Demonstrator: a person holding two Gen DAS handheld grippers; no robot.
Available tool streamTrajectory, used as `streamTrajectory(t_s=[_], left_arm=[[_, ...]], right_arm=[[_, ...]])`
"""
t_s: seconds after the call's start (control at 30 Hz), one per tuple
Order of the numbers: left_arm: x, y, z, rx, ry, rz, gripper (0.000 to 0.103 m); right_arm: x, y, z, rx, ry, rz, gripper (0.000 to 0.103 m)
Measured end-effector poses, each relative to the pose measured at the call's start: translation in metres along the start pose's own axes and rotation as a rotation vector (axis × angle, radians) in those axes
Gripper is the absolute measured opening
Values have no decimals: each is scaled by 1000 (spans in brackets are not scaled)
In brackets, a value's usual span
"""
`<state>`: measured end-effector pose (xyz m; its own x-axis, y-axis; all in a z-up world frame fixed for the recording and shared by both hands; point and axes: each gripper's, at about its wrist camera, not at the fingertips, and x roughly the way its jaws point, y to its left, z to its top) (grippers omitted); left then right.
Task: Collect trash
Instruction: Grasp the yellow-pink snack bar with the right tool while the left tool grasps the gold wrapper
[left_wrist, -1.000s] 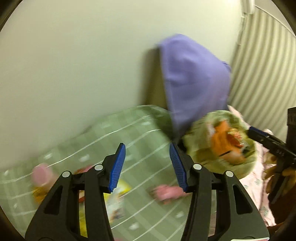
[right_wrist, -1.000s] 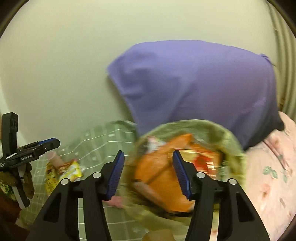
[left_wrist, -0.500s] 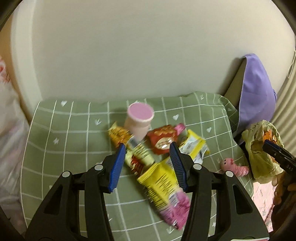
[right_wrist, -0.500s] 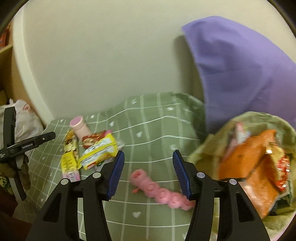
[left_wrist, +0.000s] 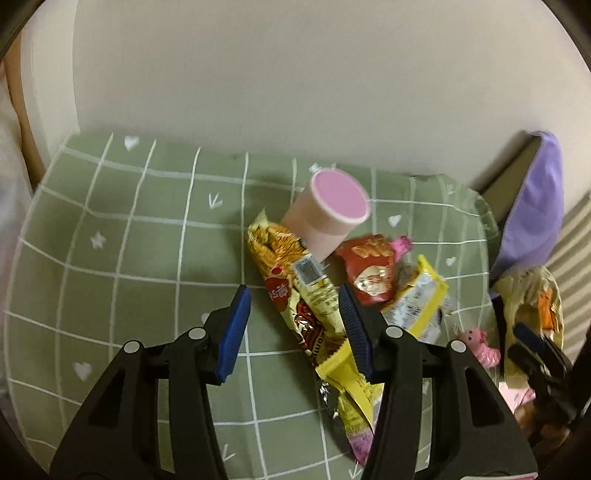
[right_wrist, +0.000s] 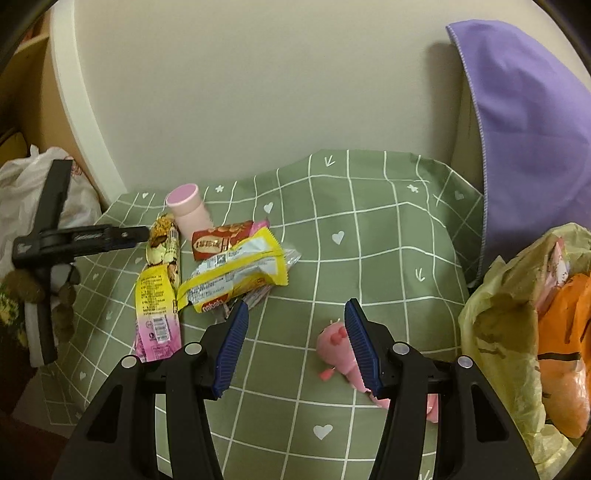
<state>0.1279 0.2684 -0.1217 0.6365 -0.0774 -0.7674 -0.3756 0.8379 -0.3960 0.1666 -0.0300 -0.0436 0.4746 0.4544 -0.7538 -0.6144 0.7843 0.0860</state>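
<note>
Two hand-held grippers over snack trash on a green grid cloth (left_wrist: 122, 258).

Left gripper (left_wrist: 291, 325) hangs w/ jaws apart, nothing held, above a long yellow wrapper (left_wrist: 295, 291) lying beside a pink cup (left_wrist: 328, 214). Right gripper (right_wrist: 293, 343) is likewise released, near a pink toy (right_wrist: 338, 350); trash bag (right_wrist: 509, 332) sits at right. Wrapper looks light, crinkly, slippery: prob. best pinched across its flat middle.

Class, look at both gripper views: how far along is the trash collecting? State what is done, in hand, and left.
Done: the yellowish bag already holds orange wrappers. In hand: nothing; the left hand-held gripper is open above the long snack wrapper, and the right hand-held gripper is open and empty. Left: the pink cup, red packet and yellow wrapper on the green cloth.
</note>
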Motion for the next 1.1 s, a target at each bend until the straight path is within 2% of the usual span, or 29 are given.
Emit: streamTrajectory(t_s=[0.1,0.17,0.27,0.43,0.53,0.63,0.77,0.83,0.87,0.9,1.1], left_arm=[[17,1,-2,-24,15,18,47],[23,1,0,-38,30,15,42],[20,3,1,-48,19,4,41],[-16,16,-9,-90,-45,7,42],[-46,28,-20,-118,-100,44,43],[-68,37,-28,-121,-128,91,43],[-81,47,-38,-120,-145,125,47],[-82,52,-42,-132,-141,125,47],[-81,54,-43,-134,-138,124,47],[-79,54,-44,-134,-132,121,47],[-61,42,-43,-100,-100,54,47]], right_arm=[[4,-1,-5,-10,23,4,51],[9,-2,-6,-5,42,36,51],[14,6,-6,-18,55,97,51],[35,52,-4,-118,89,276,51],[55,84,-6,-183,127,365,51],[76,109,-9,-227,158,388,51],[96,131,-17,-298,187,351,51],[94,136,-19,-328,180,335,41],[91,136,-19,-331,185,336,33],[88,133,-19,-325,188,350,11],[58,107,-13,-284,159,316,10]])
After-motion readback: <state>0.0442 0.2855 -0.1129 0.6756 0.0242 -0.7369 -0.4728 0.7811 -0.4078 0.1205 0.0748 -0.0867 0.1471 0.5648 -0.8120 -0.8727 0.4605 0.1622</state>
